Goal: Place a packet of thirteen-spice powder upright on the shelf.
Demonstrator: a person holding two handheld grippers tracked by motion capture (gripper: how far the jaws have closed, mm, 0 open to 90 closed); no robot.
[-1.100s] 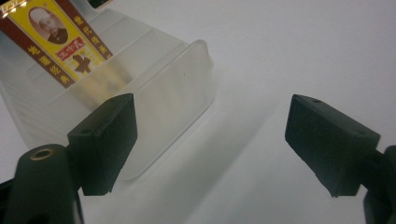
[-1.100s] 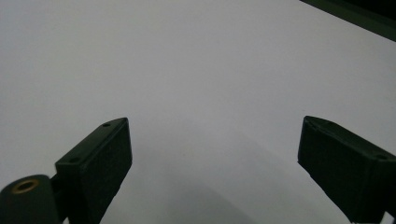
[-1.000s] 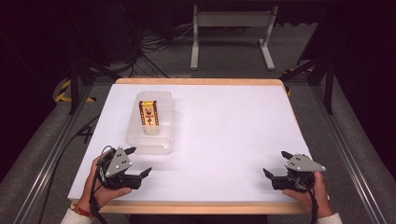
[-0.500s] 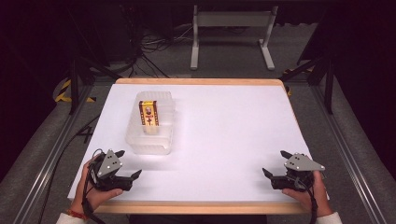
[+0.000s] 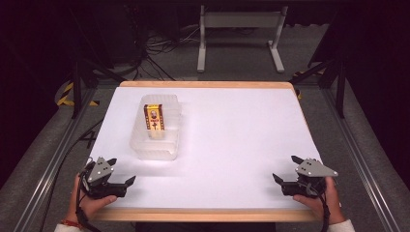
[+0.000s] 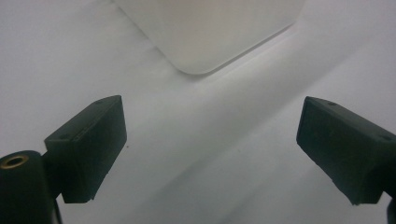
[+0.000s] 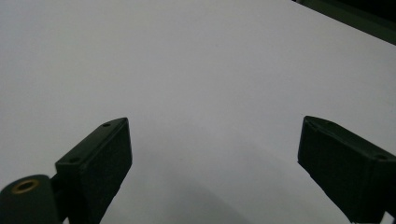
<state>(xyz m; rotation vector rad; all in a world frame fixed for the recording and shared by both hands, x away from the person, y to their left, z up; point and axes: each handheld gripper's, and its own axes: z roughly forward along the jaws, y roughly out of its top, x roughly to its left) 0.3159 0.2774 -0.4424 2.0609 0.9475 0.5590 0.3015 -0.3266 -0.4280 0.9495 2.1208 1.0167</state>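
Observation:
A clear plastic container (image 5: 155, 145) lies on the left half of the white table (image 5: 232, 140), long side running away from me. A small yellow and red box (image 5: 154, 117) stands in its far part. My left gripper (image 5: 122, 170) rests near the table's front left corner, open and holding nothing, a short way in front of the container. In the left gripper view its jaws (image 6: 212, 149) stand wide apart with the container's rounded corner (image 6: 215, 32) ahead. My right gripper (image 5: 285, 168) sits open near the front right corner, its jaws (image 7: 212, 154) over bare table.
The table has a wooden rim (image 5: 203, 215) along its front edge. Behind it on the dark floor stand a white metal frame (image 5: 239, 29) and loose cables (image 5: 159, 48). Metal rails (image 5: 43, 169) run along both sides.
My left gripper has drawn back to the left and toward the front edge, away from the container. The right gripper and the container have stayed put.

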